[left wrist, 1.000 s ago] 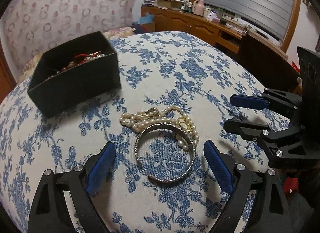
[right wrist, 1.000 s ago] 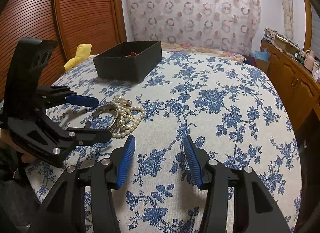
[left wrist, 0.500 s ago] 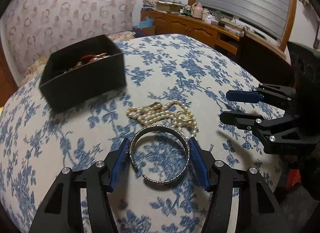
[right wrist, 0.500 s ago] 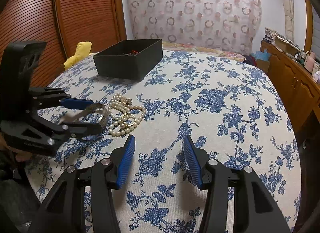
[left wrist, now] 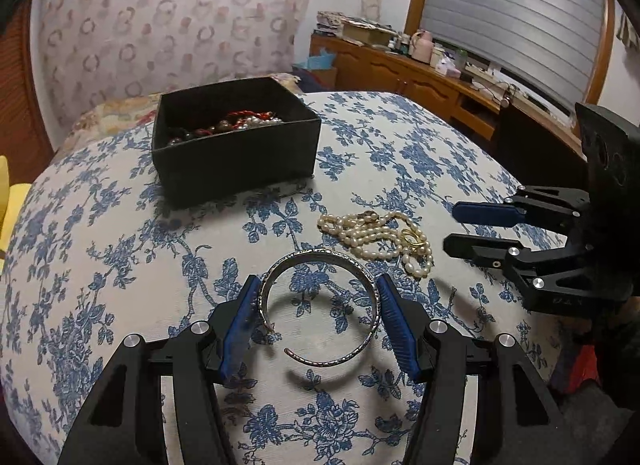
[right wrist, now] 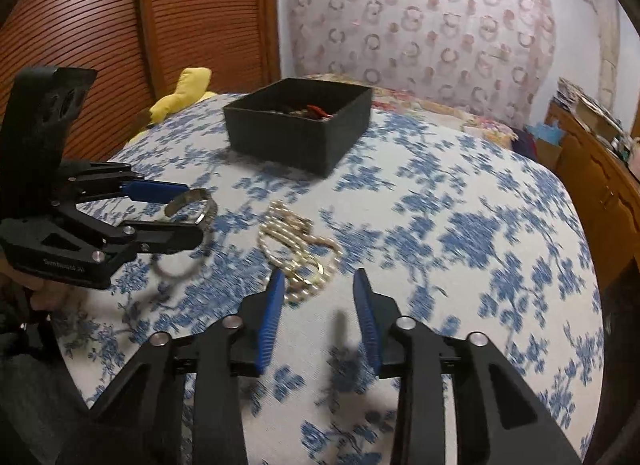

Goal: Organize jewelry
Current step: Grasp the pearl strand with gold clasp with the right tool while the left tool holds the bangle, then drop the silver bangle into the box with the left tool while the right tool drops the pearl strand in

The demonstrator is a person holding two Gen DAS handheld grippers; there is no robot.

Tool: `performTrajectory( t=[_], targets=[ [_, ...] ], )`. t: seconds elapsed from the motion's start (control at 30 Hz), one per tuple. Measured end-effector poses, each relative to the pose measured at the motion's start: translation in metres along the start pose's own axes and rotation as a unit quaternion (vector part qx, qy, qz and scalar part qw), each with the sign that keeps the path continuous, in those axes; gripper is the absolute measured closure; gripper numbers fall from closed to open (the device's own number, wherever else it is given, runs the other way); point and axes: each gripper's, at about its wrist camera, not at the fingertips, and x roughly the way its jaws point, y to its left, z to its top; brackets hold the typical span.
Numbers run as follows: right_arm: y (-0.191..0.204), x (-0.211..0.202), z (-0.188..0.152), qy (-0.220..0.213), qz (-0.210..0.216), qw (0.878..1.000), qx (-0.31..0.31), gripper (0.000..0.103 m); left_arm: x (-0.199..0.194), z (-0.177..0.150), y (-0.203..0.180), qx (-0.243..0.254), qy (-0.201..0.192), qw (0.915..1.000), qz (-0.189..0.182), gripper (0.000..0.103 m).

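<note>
My left gripper [left wrist: 319,285] is shut on a silver cuff bracelet [left wrist: 320,255], both blue pads pressing its sides. The bracelet hangs a little above the cloth, with its shadow beneath it. A pearl necklace [left wrist: 372,235] with a gold ring [left wrist: 412,237] on it lies on the cloth just beyond. In the right wrist view my right gripper [right wrist: 319,279] hovers over the near end of the pearl necklace [right wrist: 288,237]. Its jaws are closing and nothing is pressed between them. A black box [left wrist: 236,161] holding beaded jewelry stands farther back. My left gripper [right wrist: 192,211] and the bracelet [right wrist: 192,199] show at the left.
The blue-flowered cloth [right wrist: 460,193] covers a rounded table that drops away on all sides. A yellow soft thing [right wrist: 188,89] lies behind the table by a wooden slatted door. A wooden sideboard [left wrist: 420,73] with clutter runs along the right wall.
My left gripper closed on the silver bracelet and raised it off the cloth. My right gripper narrowed its jaws and moved closer to the pearl necklace.
</note>
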Motion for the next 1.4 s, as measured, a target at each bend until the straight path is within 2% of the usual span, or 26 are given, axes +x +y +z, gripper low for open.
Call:
performTrajectory(
  t=[0.03, 0.17, 0.57, 0.6, 0.67, 0.77, 1.17, 1.4],
  targets=[
    [0.002, 0.002, 0.002, 0.002, 0.003, 1.0, -0.005, 0.075, 0.0, 0.0, 0.0, -0.001, 0.0, 1.0, 0.0, 0.047],
    [0.008, 0.012, 0.009, 0.014, 0.013, 1.0, -0.016, 0.08, 0.0, -0.002, 0.001, -0.002, 0.0, 1.0, -0.002, 0.046],
    [0.01, 0.026, 0.011, 0.04, 0.016, 0.999, -0.026, 0.081, 0.002, -0.005, 0.001, -0.006, 0.001, 1.0, -0.004, 0.046],
    [0.01, 0.026, 0.01, 0.041, 0.019, 0.999, -0.025, 0.081, 0.002, -0.005, 0.001, -0.006, 0.002, 1.0, -0.003, 0.046],
    [0.009, 0.025, 0.009, 0.042, 0.03, 0.998, -0.021, 0.09, 0.002, -0.005, 0.001, -0.006, 0.001, 1.0, -0.004, 0.046],
    [0.007, 0.024, 0.007, 0.043, 0.037, 0.998, -0.018, 0.091, 0.002, -0.005, 0.001, -0.005, 0.002, 1.0, -0.004, 0.046],
    [0.0, 0.014, 0.014, 0.018, 0.033, 0.999, -0.005, 0.093, 0.0, -0.004, 0.003, -0.006, -0.005, 1.0, -0.001, 0.046],
    [-0.005, 0.007, 0.037, -0.006, 0.02, 1.0, -0.013, 0.093, -0.009, 0.009, 0.009, -0.005, -0.023, 0.9997, 0.008, 0.046]
  ],
)
